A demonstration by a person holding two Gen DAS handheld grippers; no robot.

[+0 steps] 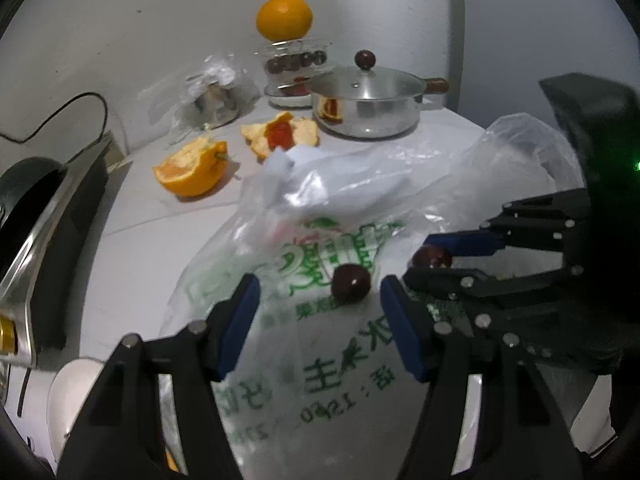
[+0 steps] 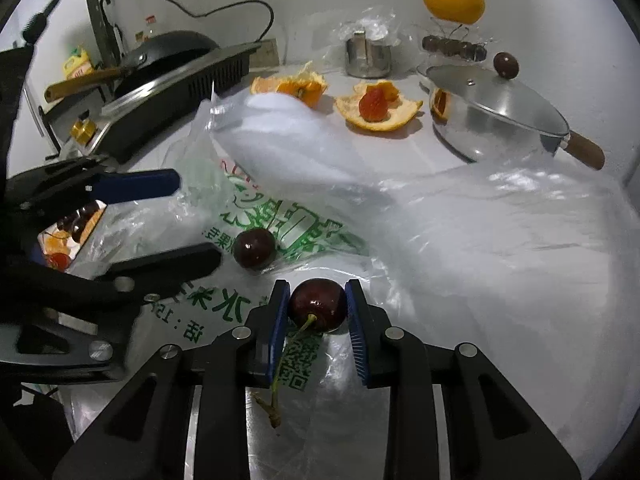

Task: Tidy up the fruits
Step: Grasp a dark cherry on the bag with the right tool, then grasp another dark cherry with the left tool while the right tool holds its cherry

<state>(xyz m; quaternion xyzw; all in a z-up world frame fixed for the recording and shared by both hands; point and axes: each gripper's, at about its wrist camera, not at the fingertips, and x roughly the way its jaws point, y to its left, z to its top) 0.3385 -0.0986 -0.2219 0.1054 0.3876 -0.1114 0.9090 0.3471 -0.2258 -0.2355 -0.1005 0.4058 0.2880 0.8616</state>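
Your right gripper [image 2: 317, 307] has its two blue pads against the sides of a dark cherry [image 2: 318, 306] — it looks closed on it, with the stem [image 2: 280, 376] hanging down toward the camera, along the fingers. This cherry sits on the printed plastic bag [image 2: 288, 232], at its near edge.

Your left gripper [image 1: 320, 300] is wide open and holds nothing. The second cherry [image 1: 351, 283] lies on the same bag, just in front of the open pads and a little toward the right pad, so it is the left hand that is nearer to it. I think you only need to push forward a little and close; the cherry is round, so no turning of the wrist seems needed.

Beyond the bag, further from you, stand the steel pot [image 1: 366, 110] with its lid, and behind it the glass jars [image 1: 294, 62] with cherries inside and an orange [image 1: 284, 17] on top — probably where the cherries go.
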